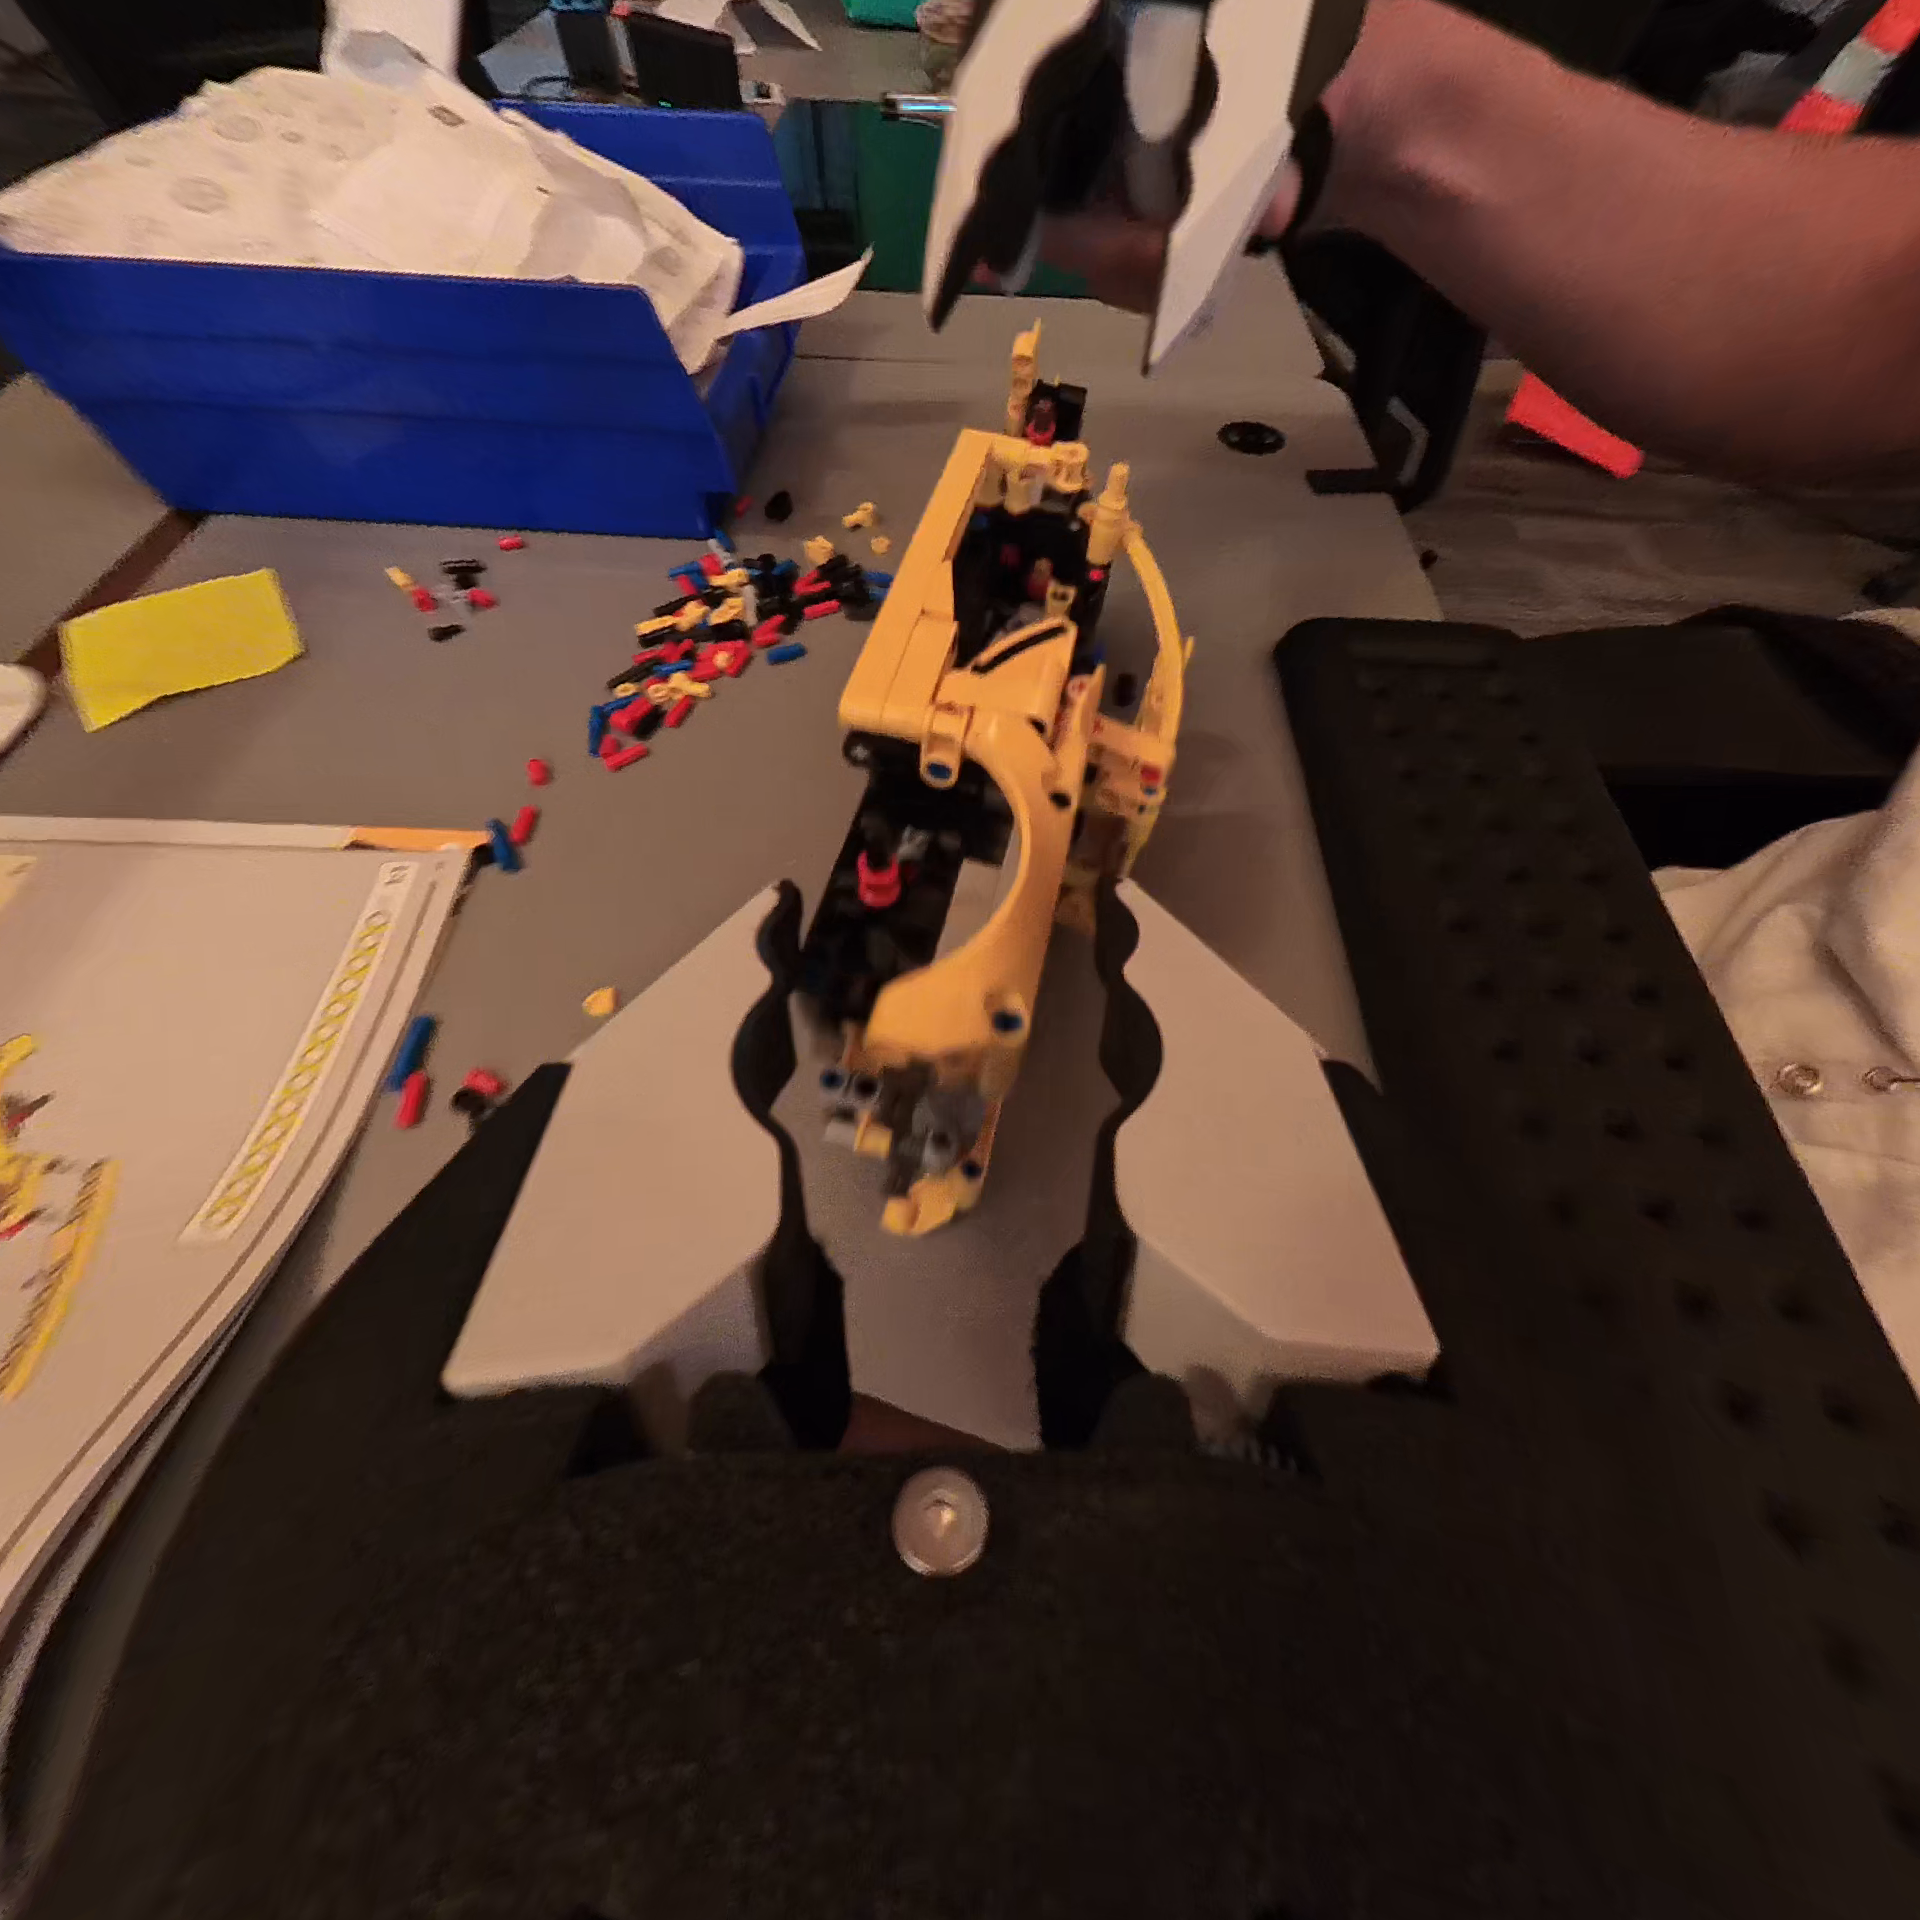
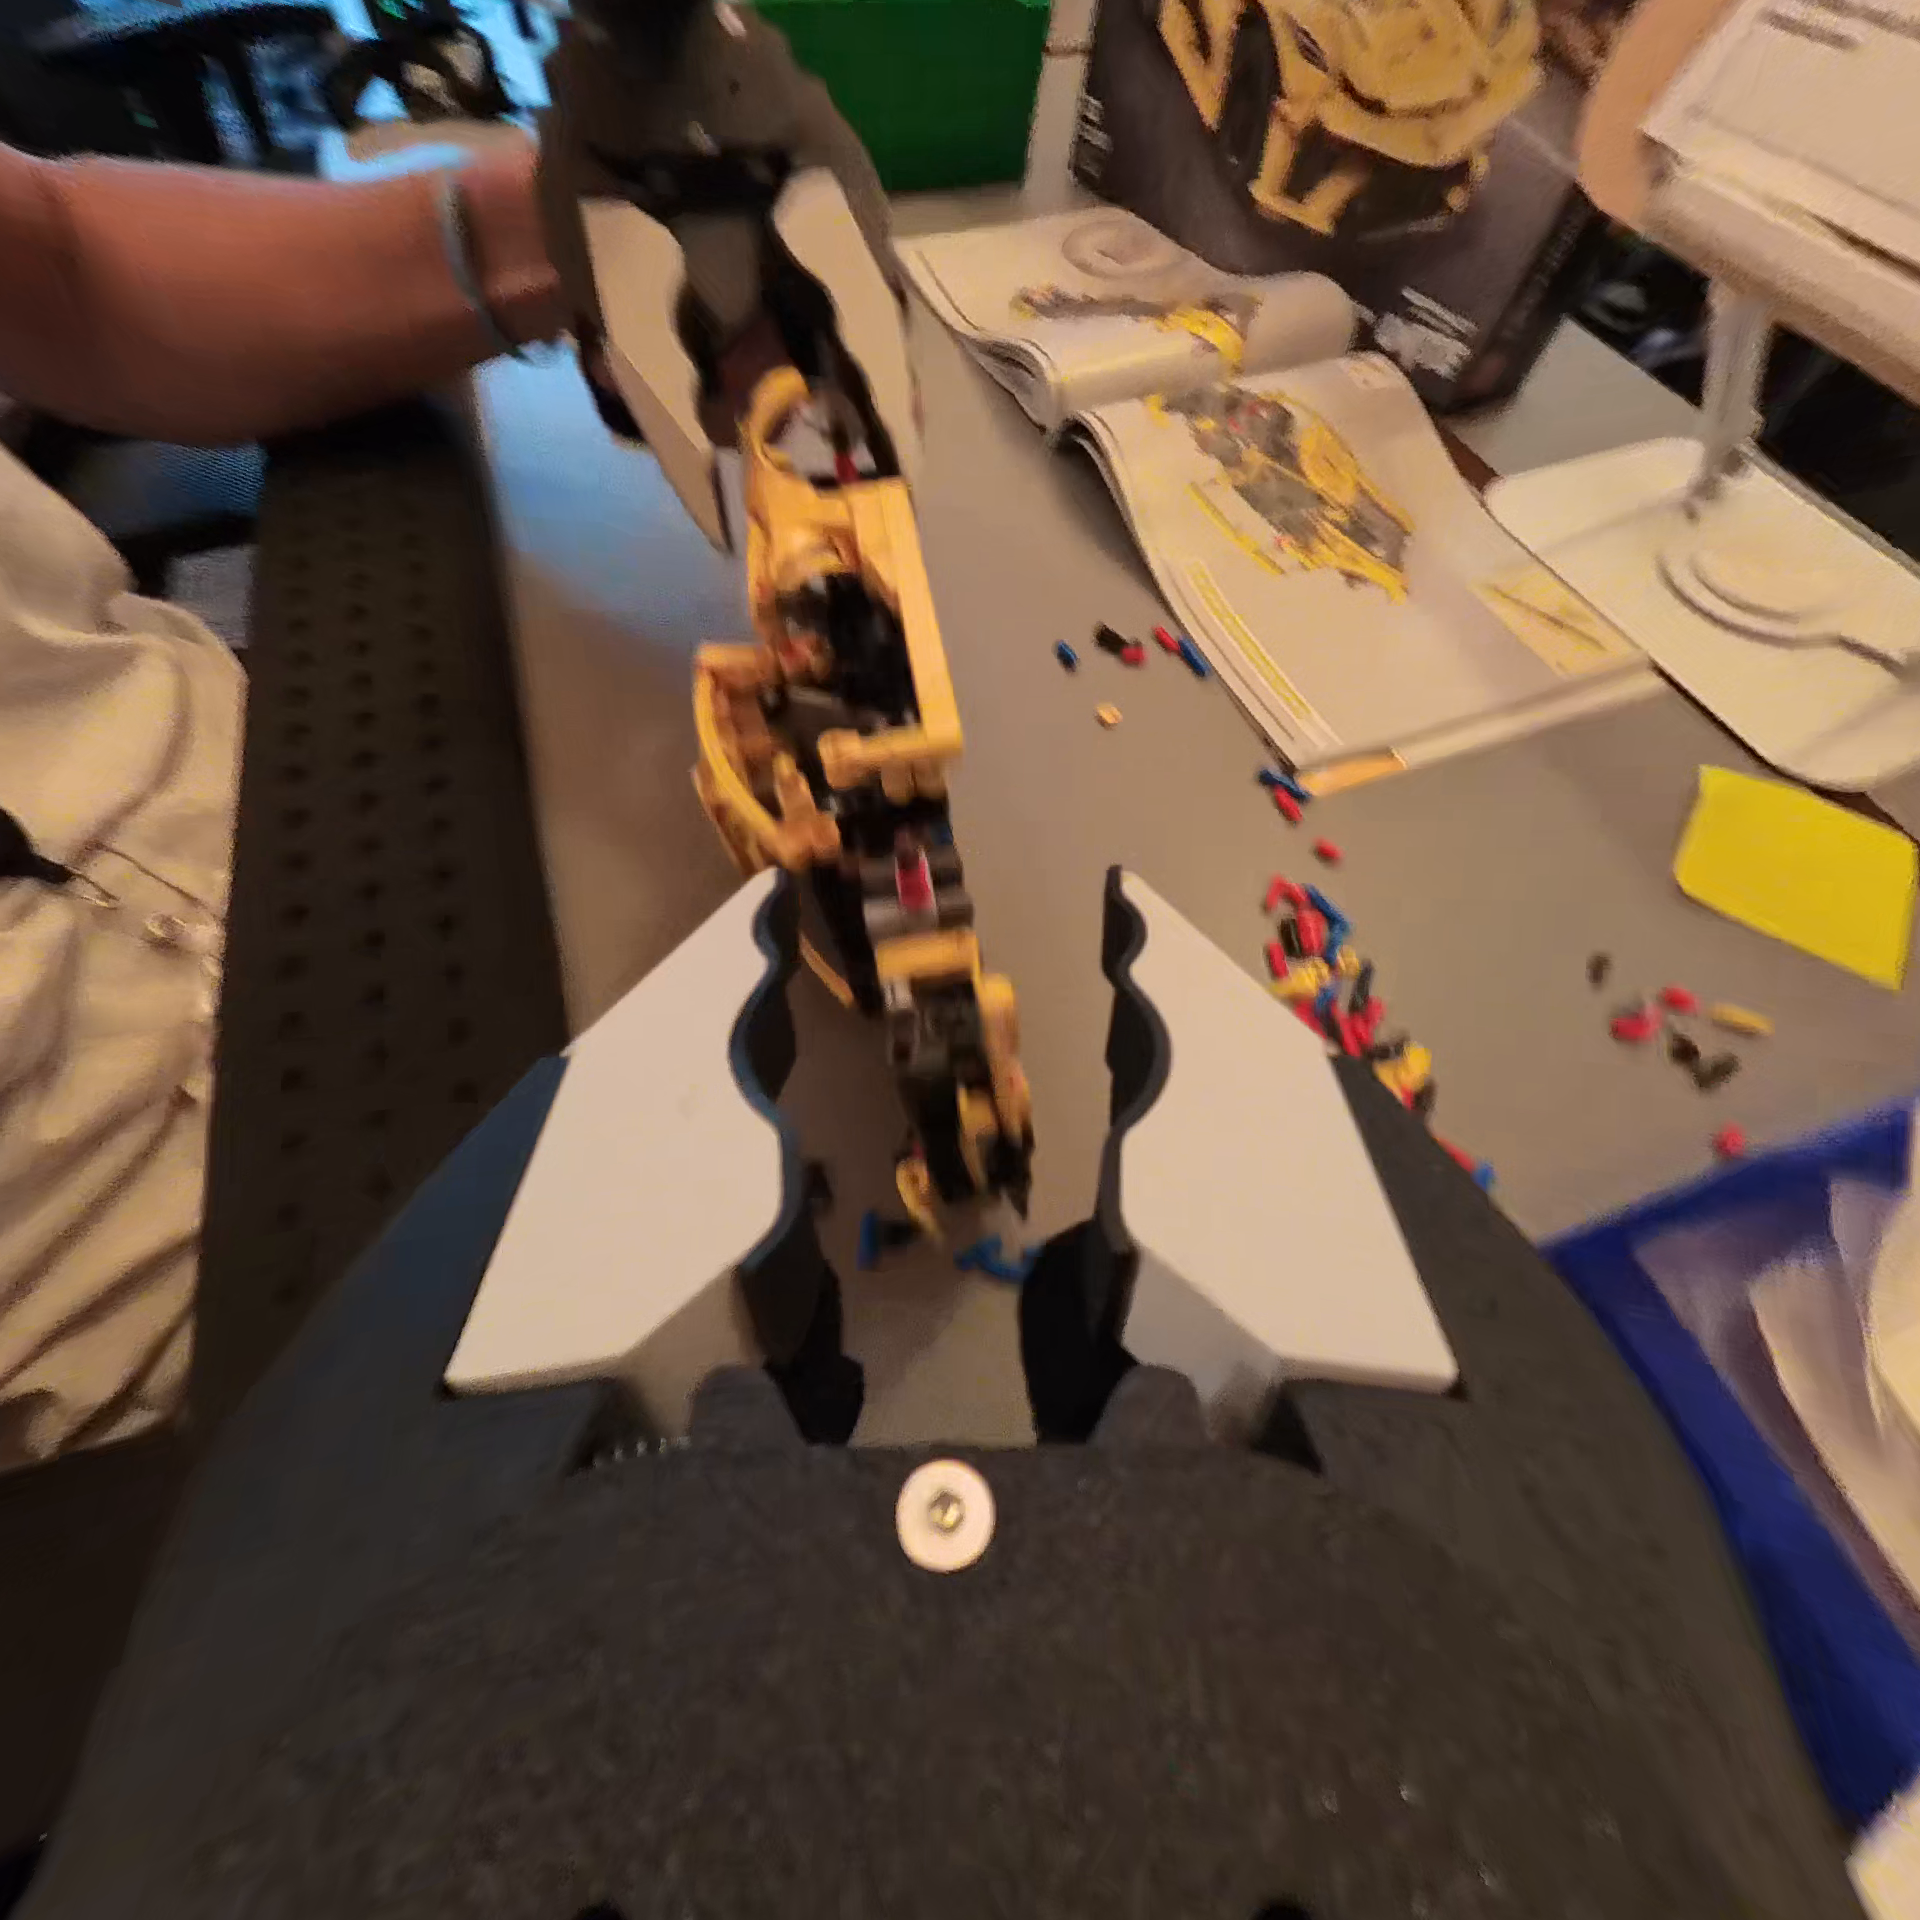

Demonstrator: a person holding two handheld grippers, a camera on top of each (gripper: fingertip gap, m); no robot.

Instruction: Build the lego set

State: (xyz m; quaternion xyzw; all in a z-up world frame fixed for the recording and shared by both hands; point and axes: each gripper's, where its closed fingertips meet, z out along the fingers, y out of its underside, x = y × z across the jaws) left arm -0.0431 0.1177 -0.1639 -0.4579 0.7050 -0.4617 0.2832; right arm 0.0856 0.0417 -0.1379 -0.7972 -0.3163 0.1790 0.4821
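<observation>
- Lego model [image 1: 997, 727]: rigid core, fragile curved yellow panels; grip black chassis at 6 o'clock.
- Left gripper [image 1: 940, 914] wide, straddling the model; contact unclear.
- Right gripper [image 2: 940, 894] wide, empty.

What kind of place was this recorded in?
Probably an office or lab workbench: a grey table with a blue parts bin, an open instruction booklet and scattered Lego pins.

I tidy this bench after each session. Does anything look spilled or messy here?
Yes: loose small pieces lie scattered across the grey table beside the yellow model, some strays reaching the open booklet. Crumpled paper overflows the blue bin.
</observation>
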